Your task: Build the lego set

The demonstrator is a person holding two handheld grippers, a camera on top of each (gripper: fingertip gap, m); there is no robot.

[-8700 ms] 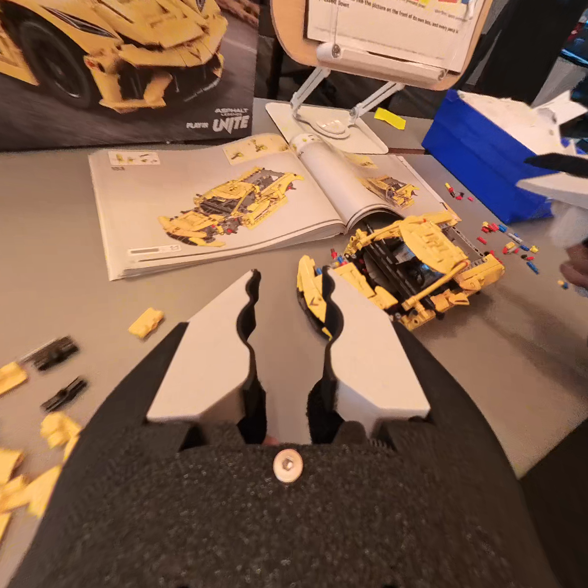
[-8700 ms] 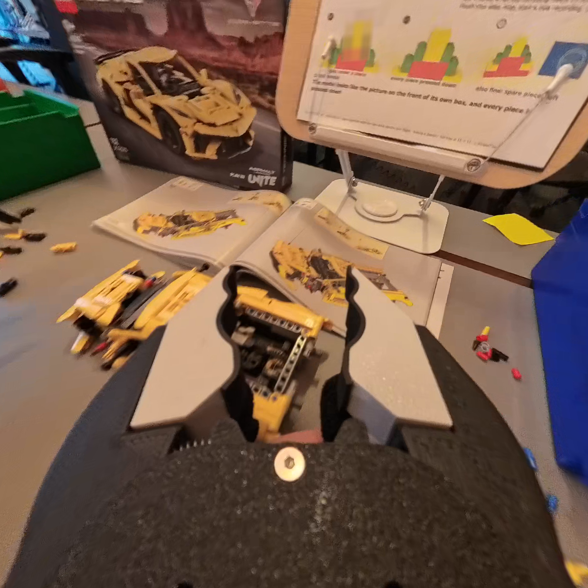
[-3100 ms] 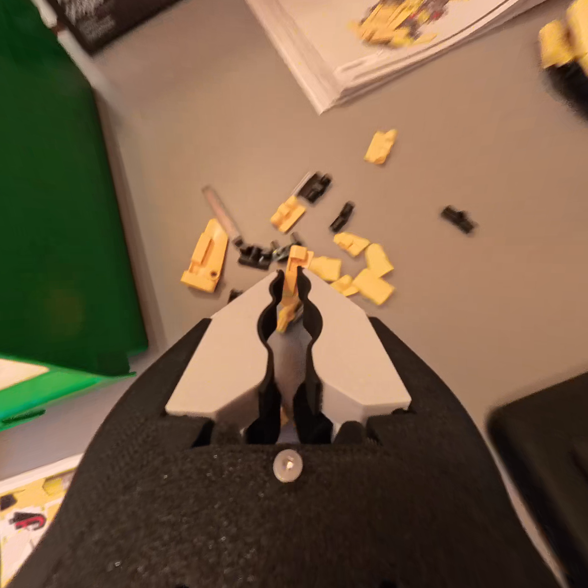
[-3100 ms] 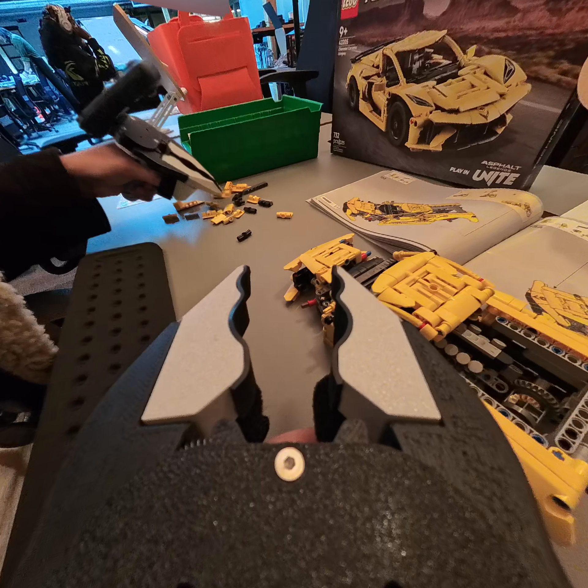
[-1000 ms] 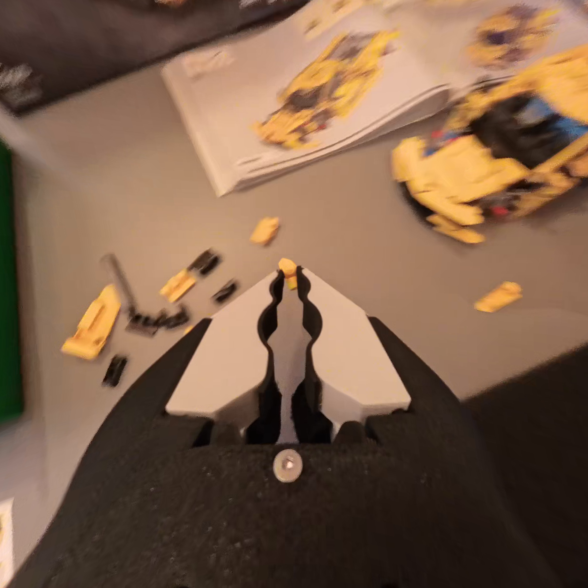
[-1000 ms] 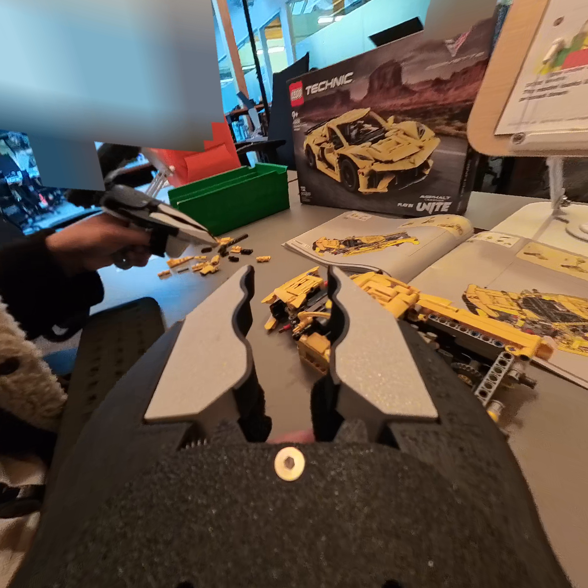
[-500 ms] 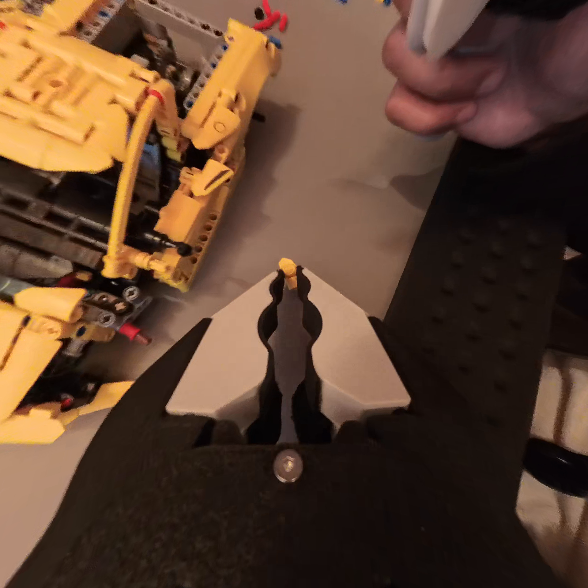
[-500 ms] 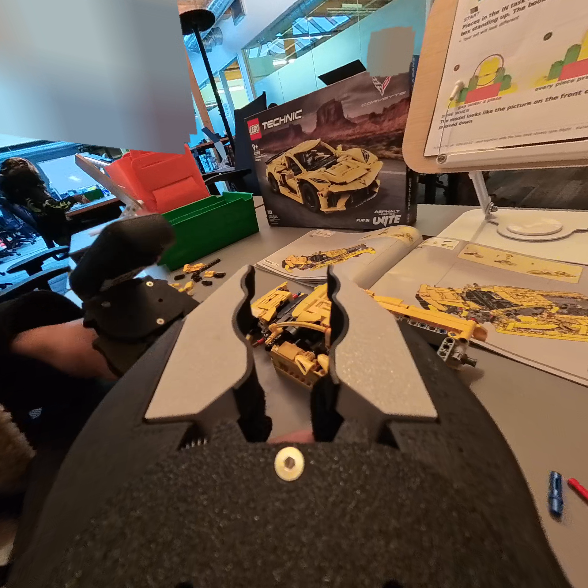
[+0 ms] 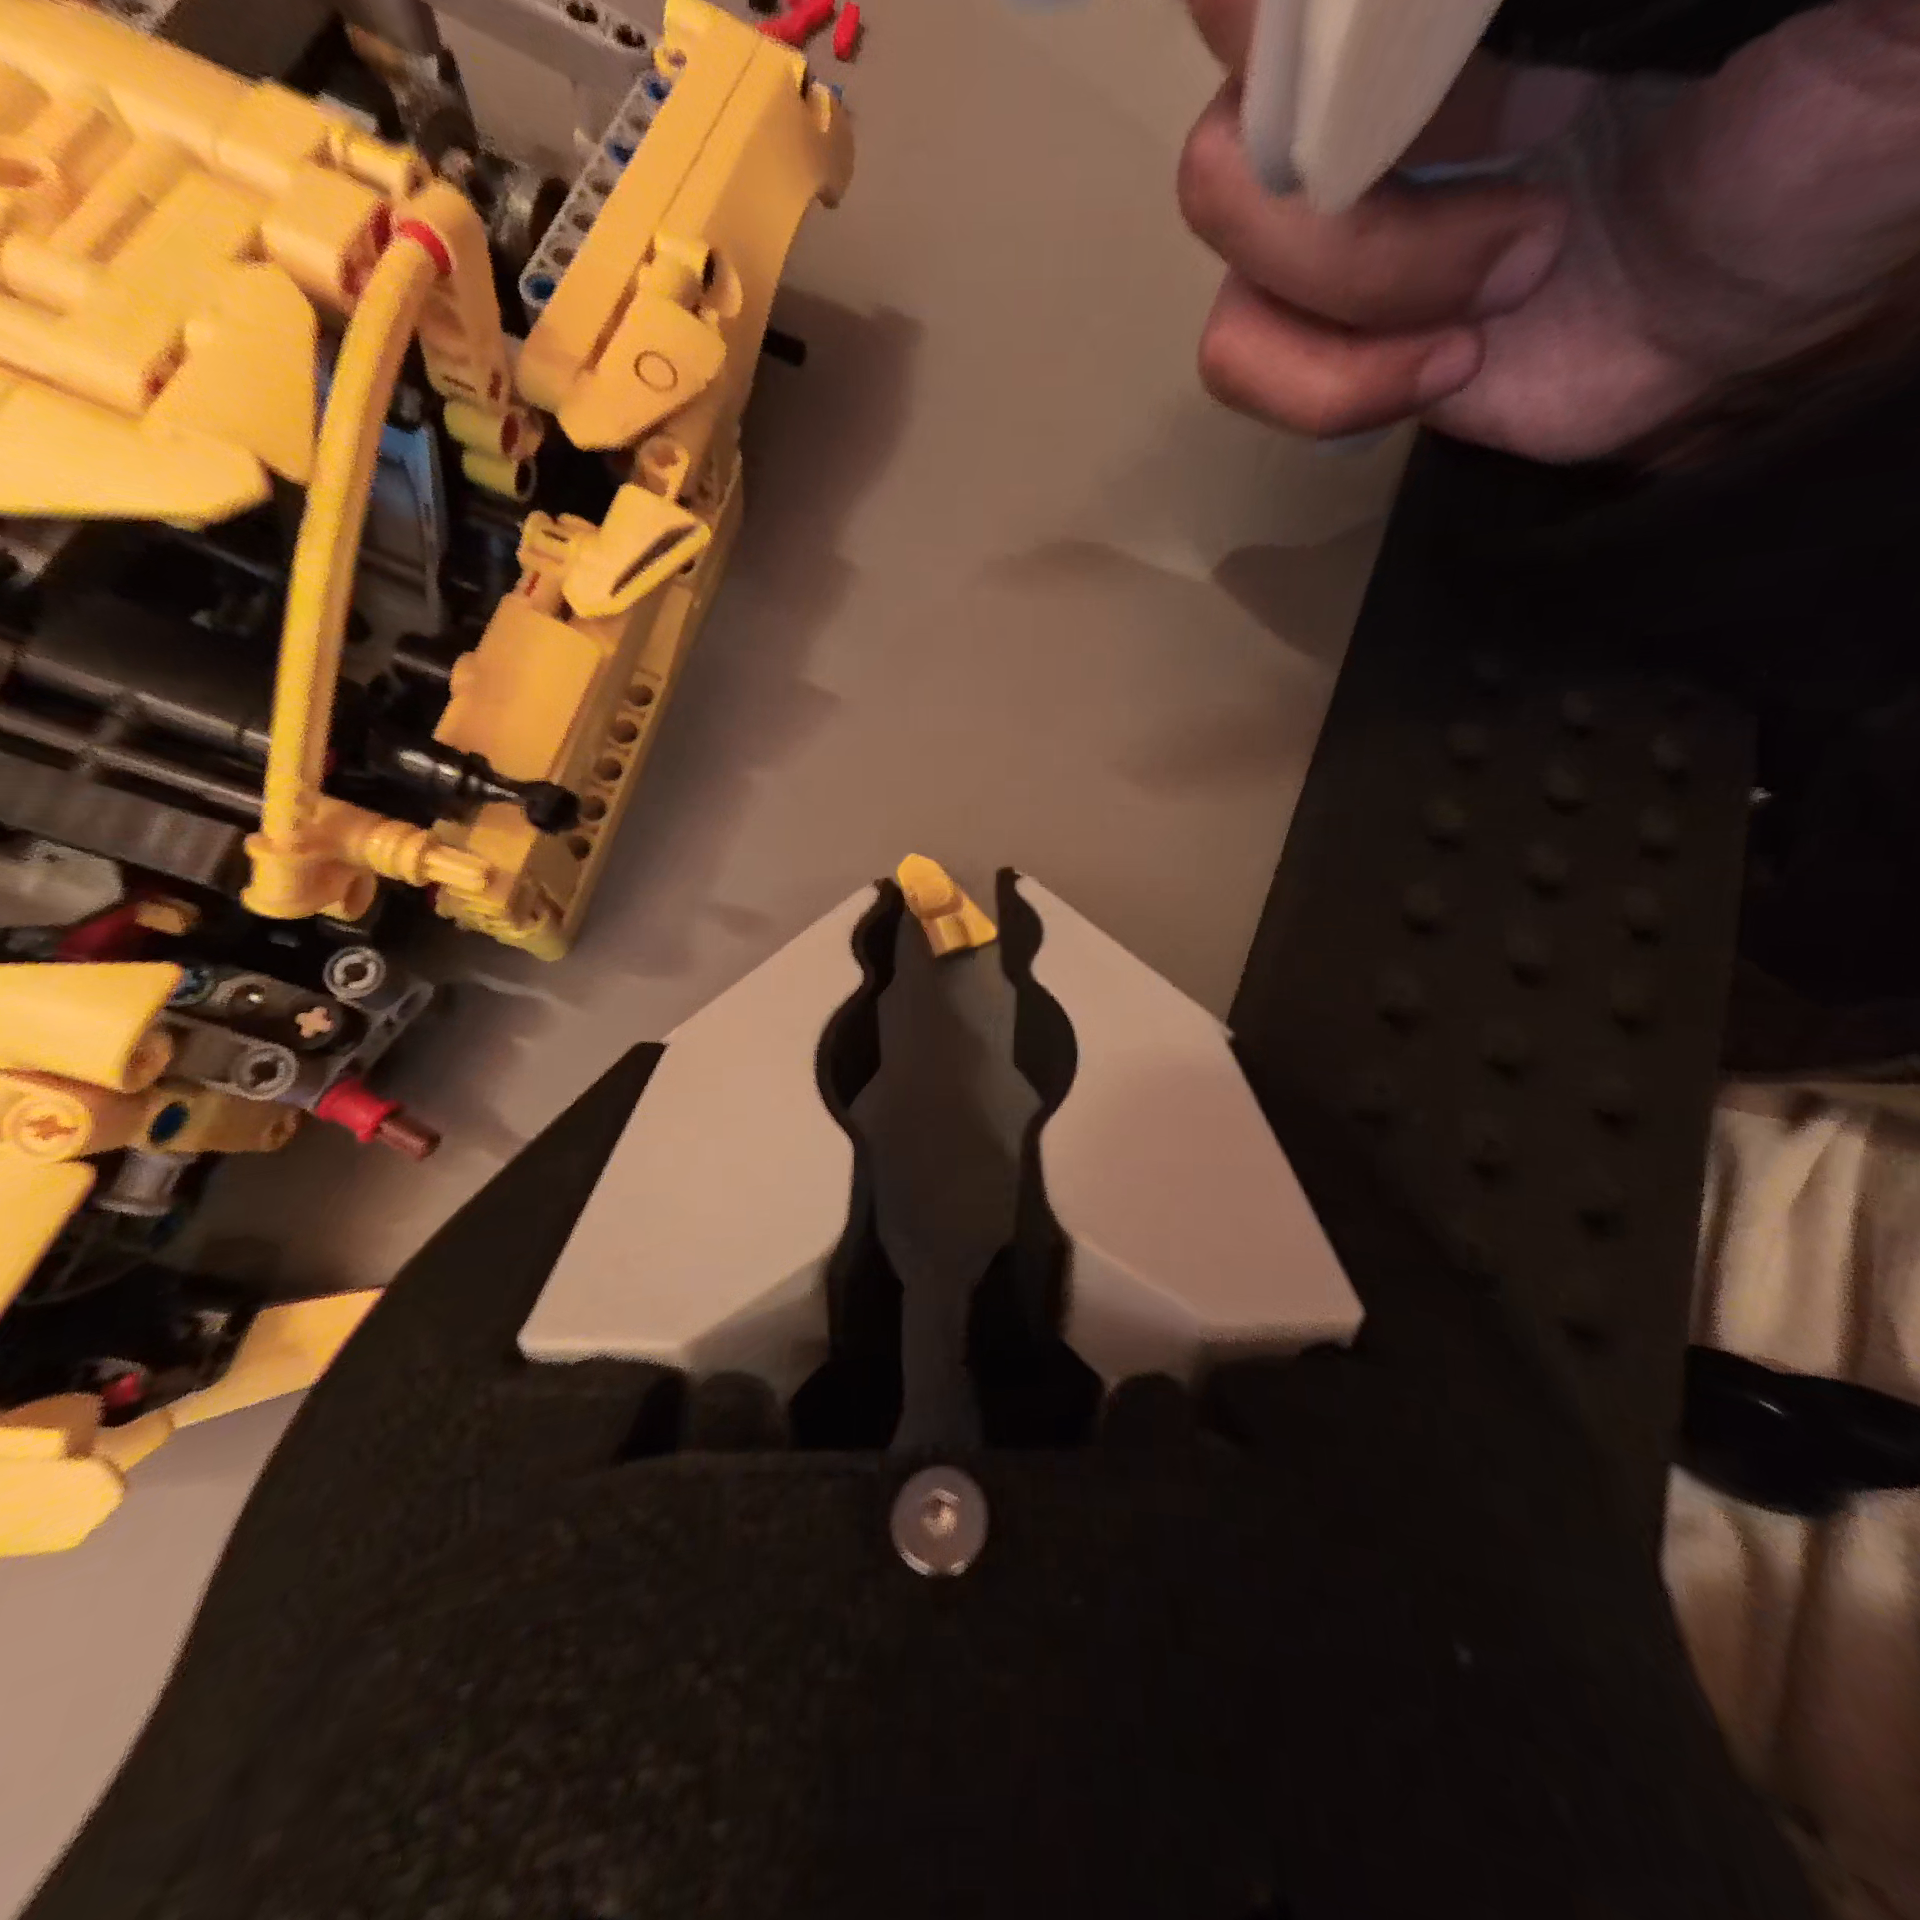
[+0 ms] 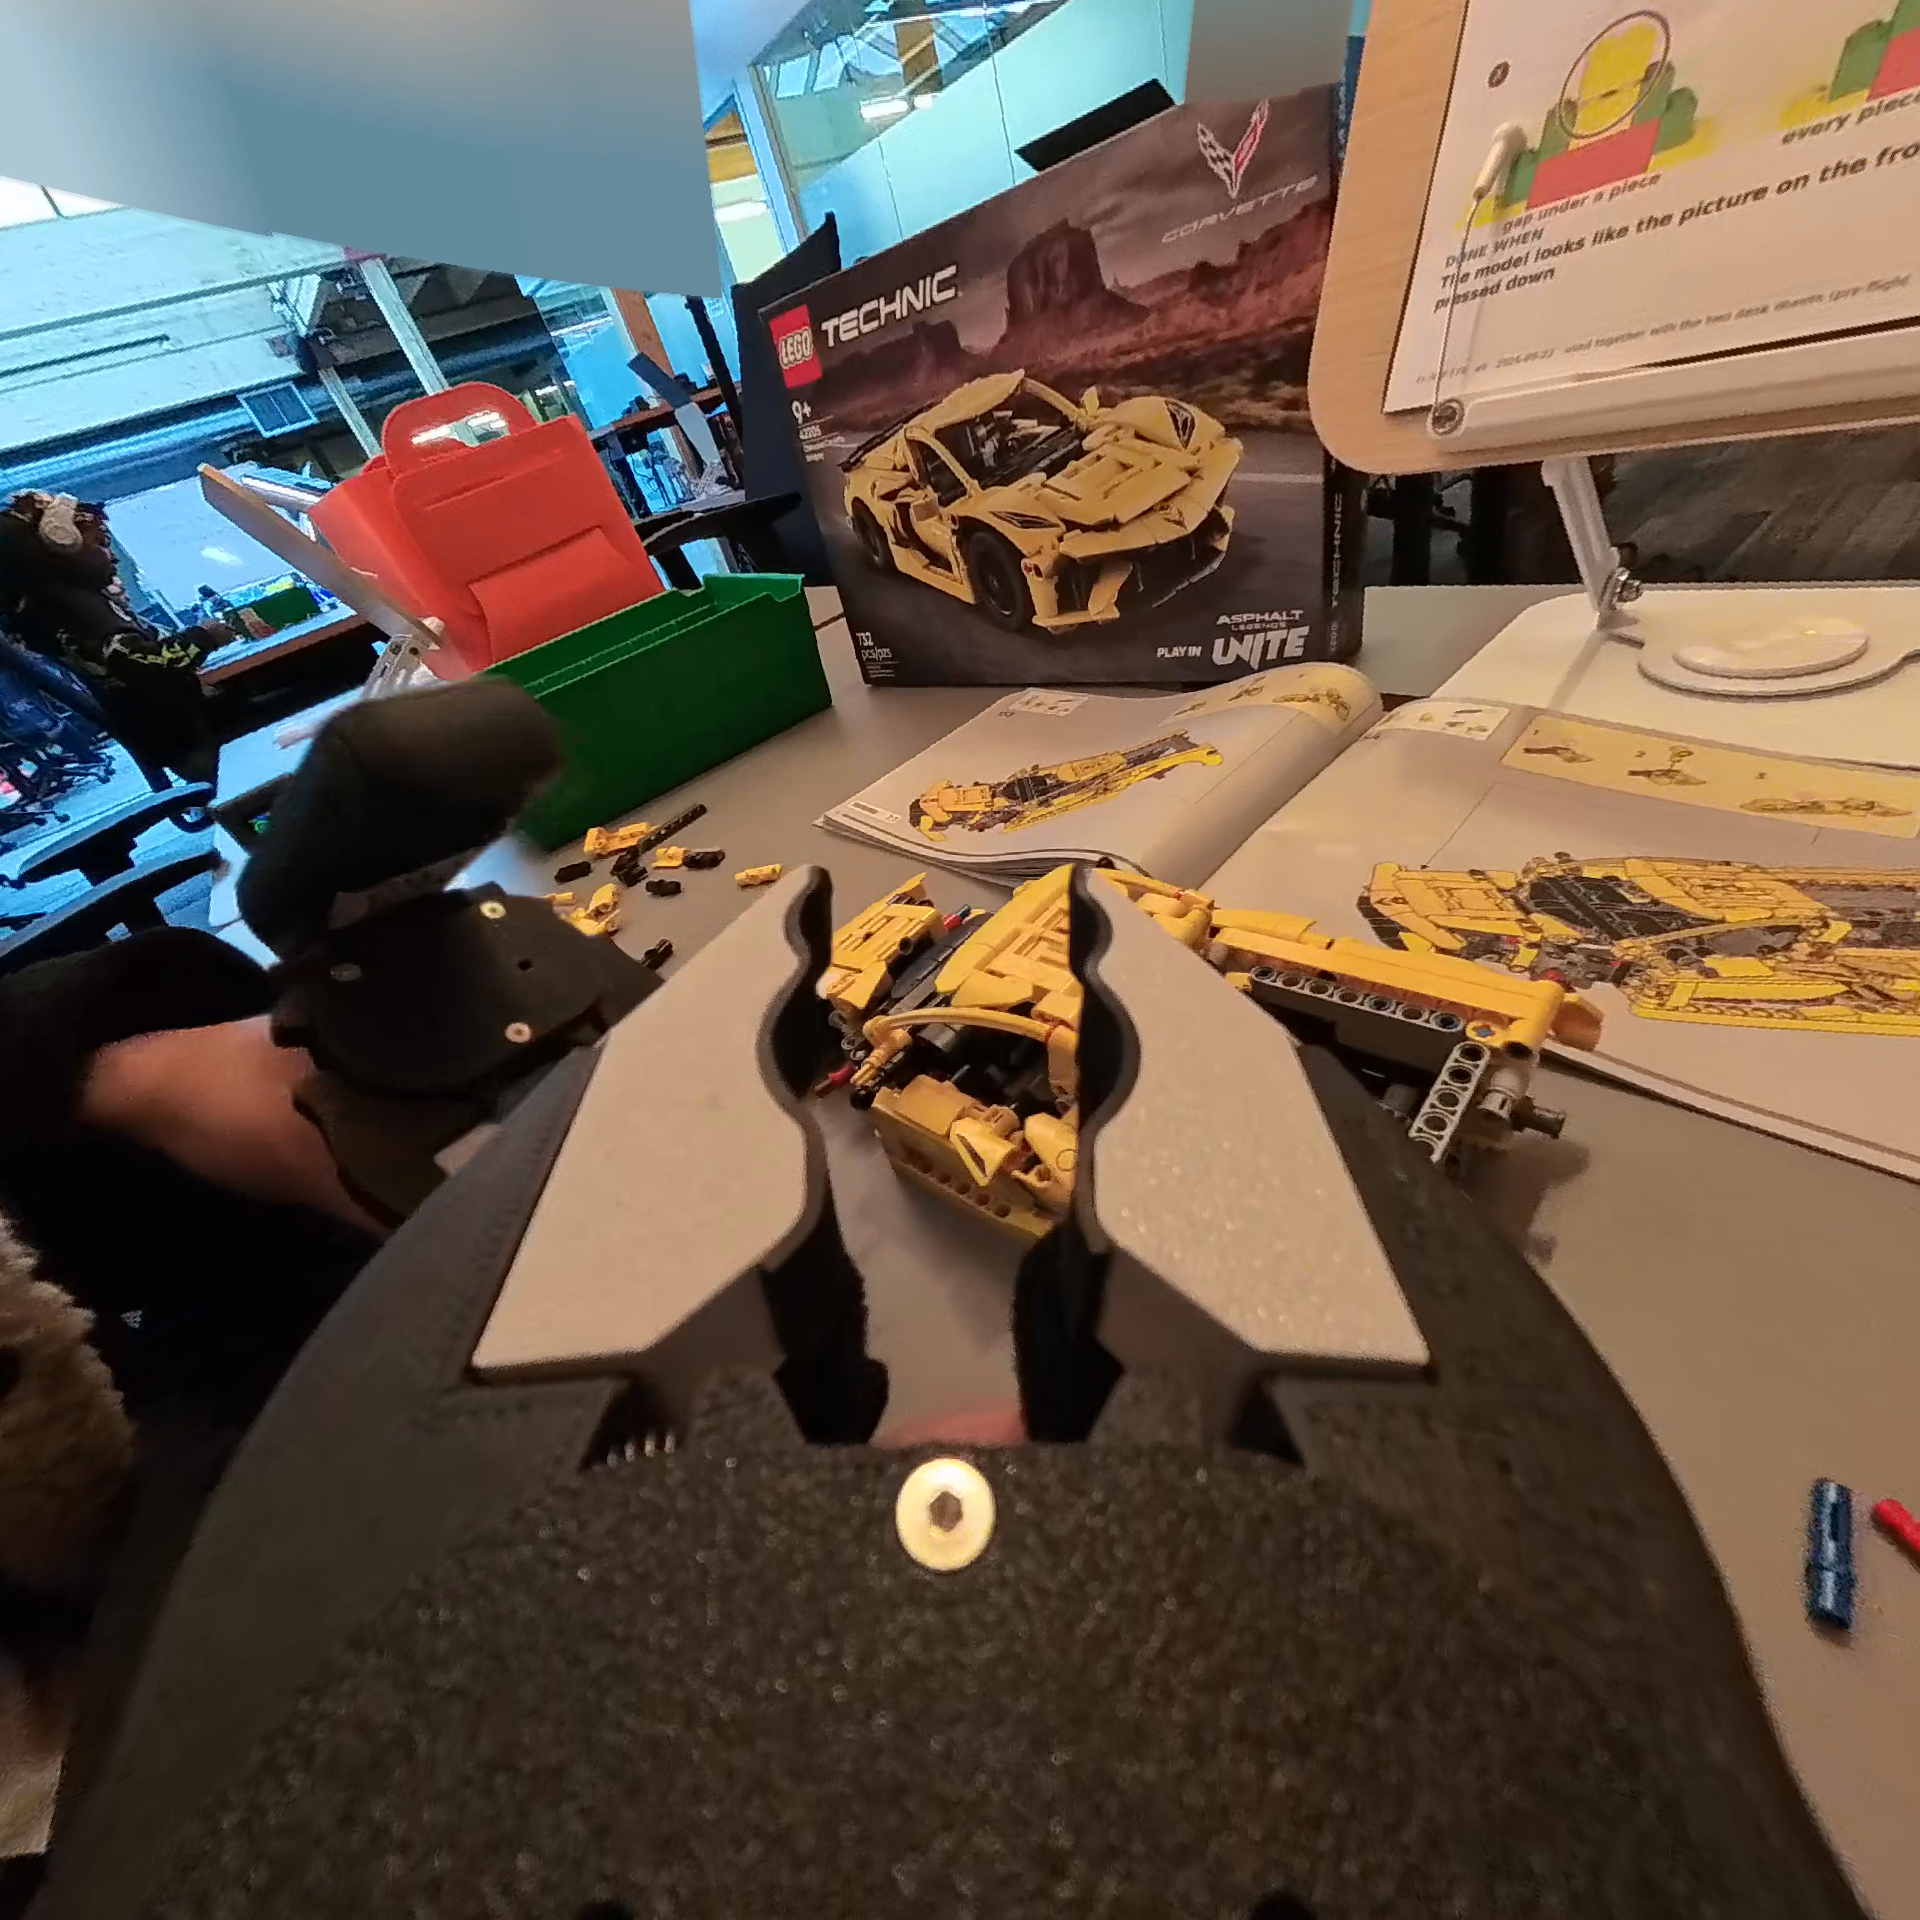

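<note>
Jaws of the left gripper (image 9: 940,899) are pinched nearly together on a small yellow piece (image 9: 940,906), gripped at the very tips so that only its end pokes out; jaws of the right gripper (image 10: 948,940) stand well apart with nothing between them. The left gripper hangs over bare grey tabletop (image 9: 1039,520), just beside the near corner of the half-built yellow car (image 9: 582,644), which sits on the tabletop in front of the open instruction booklet (image 10: 1299,821). The right gripper points at the same end of the car from a little way back, and the person's right hand (image 9: 1538,270) shows at the top of the left wrist view. Loose yellow and black pieces (image 10: 644,862) lie farther off by the green bin (image 10: 675,686), with the set's box (image 10: 1049,436) standing behind. The step in hand looks like carrying a fetched part to the car for fitting. Next, the piece likely has to be lined up with its hole or peg on the yellow side beam and pushed home, while the empty right gripper steadies the car so it does not slide. With so little of the piece held, it could twist or slip under pressure, and I cannot tell from here which socket it belongs in.
</note>
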